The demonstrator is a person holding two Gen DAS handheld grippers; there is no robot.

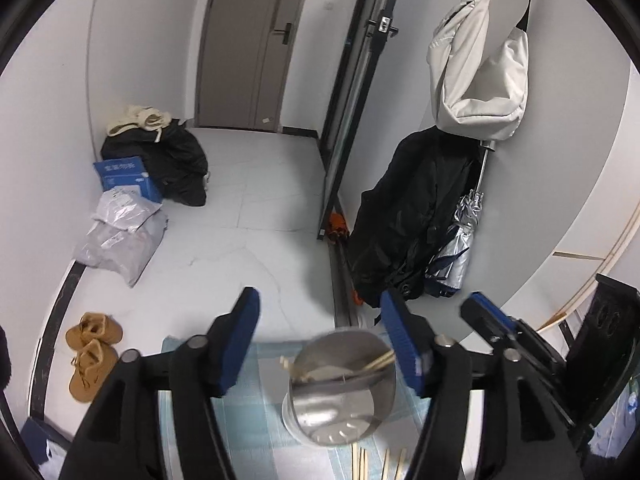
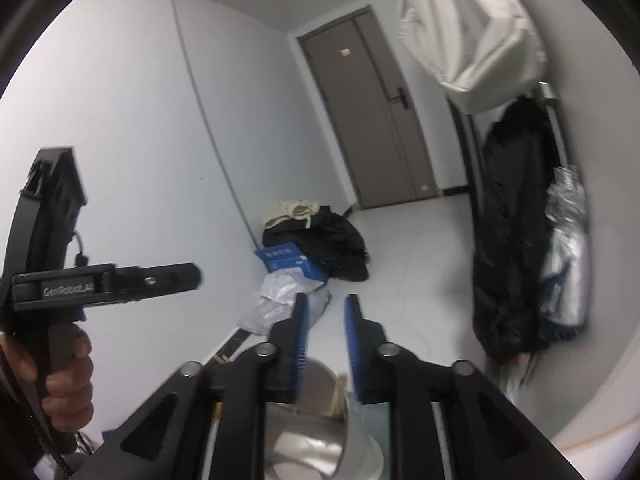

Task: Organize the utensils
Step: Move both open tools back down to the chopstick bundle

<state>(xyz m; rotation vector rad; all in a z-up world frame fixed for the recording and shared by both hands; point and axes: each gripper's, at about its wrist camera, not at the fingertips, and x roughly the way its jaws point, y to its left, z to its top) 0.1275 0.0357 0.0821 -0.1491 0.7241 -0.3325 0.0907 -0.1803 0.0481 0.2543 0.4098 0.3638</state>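
A shiny metal utensil cup (image 1: 344, 388) stands on a light blue checked mat (image 1: 256, 412), with wooden chopsticks (image 1: 378, 362) lying in it. More chopsticks (image 1: 378, 464) lie on the mat at the bottom edge. My left gripper (image 1: 320, 320) is open and empty, its blue pads on either side above the cup. The right gripper (image 1: 484, 312) shows to its right. In the right wrist view my right gripper (image 2: 326, 312) is open with a narrow gap and empty, above the cup (image 2: 316, 420), where chopstick tips (image 2: 340, 394) show. The left gripper's body (image 2: 104, 280) is at left, held by a hand.
A white bag (image 1: 480, 64), black coat (image 1: 412, 216) and silver umbrella (image 1: 456, 244) hang on the right wall. A blue box (image 1: 124, 176), grey parcels (image 1: 120, 232), dark clothes (image 1: 176, 164) and brown shoes (image 1: 90, 352) lie on the white floor. A grey door (image 1: 252, 40) is at the back.
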